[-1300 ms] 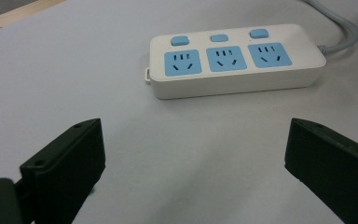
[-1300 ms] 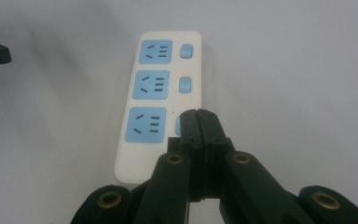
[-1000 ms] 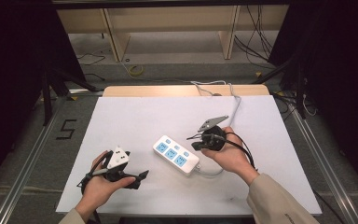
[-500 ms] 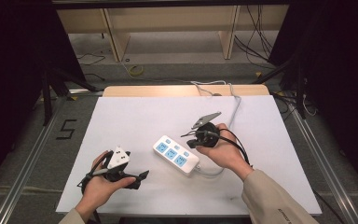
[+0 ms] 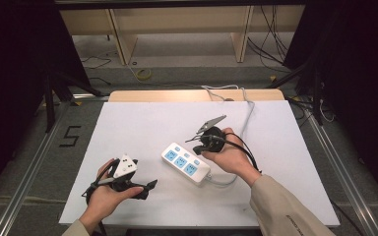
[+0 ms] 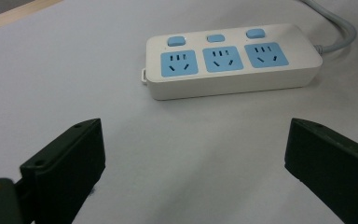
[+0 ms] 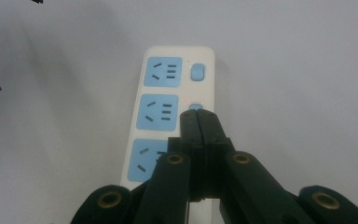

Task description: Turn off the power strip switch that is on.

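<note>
Power strip (image 5: pixel 185 162) lies flat on the white counter (image 5: pixel 142 123), roughly centre, slightly toward the near edge, angled so one end points far-left and the other near-right. White body, three blue sockets, a small blue switch (image 7: pixel 196 72) beside each. Its grey cable (image 5: pixel 248 110) leaves the near-right end, loops behind the right hand and runs off the far edge of the counter.

Right hand-held gripper (image 5: pixel 200 142): jaws pressed fully together, nothing between them. In the right gripper view the closed tips (image 7: pixel 198 122) sit directly over the middle switch of the strip; can't tell whether they actually touch it. Right hand (image 5: pixel 229 157) sits just right of the strip.

Left hand-held gripper (image 5: pixel 145 188): jaws spread wide, nothing between them, low over the counter at the near-left, well apart from the strip. In the left gripper view both fingers (image 6: pixel 70 156) frame bare counter, with the strip farther off ahead. Left hand (image 5: pixel 108 194) wraps the body, white marker block on top.
</note>
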`<act>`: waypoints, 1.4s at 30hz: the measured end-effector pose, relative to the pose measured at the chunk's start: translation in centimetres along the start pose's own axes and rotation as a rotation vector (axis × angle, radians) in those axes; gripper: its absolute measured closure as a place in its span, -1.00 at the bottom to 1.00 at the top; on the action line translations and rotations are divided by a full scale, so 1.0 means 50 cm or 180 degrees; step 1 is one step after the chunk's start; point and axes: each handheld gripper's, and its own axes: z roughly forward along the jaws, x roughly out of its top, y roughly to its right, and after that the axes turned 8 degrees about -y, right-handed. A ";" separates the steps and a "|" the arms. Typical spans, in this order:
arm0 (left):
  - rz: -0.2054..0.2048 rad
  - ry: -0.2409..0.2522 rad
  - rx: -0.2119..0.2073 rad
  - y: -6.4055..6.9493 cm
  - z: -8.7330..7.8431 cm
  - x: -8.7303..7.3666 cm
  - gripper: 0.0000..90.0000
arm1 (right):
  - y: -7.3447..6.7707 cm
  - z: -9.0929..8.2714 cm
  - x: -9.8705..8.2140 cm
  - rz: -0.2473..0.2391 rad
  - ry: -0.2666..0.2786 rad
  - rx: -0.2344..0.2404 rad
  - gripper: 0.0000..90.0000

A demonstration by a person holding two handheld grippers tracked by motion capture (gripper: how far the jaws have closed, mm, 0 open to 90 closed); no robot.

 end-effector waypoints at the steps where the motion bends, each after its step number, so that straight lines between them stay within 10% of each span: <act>1: 0.0001 0.0001 0.0001 0.000 0.000 0.000 -0.90 | 0.001 0.001 0.001 -0.0014 0.0001 -0.0003 1.00; 42: 0.0020 0.0008 -0.0009 0.001 0.001 0.001 -0.90 | 0.007 0.038 0.042 0.0000 -0.0151 0.0015 1.00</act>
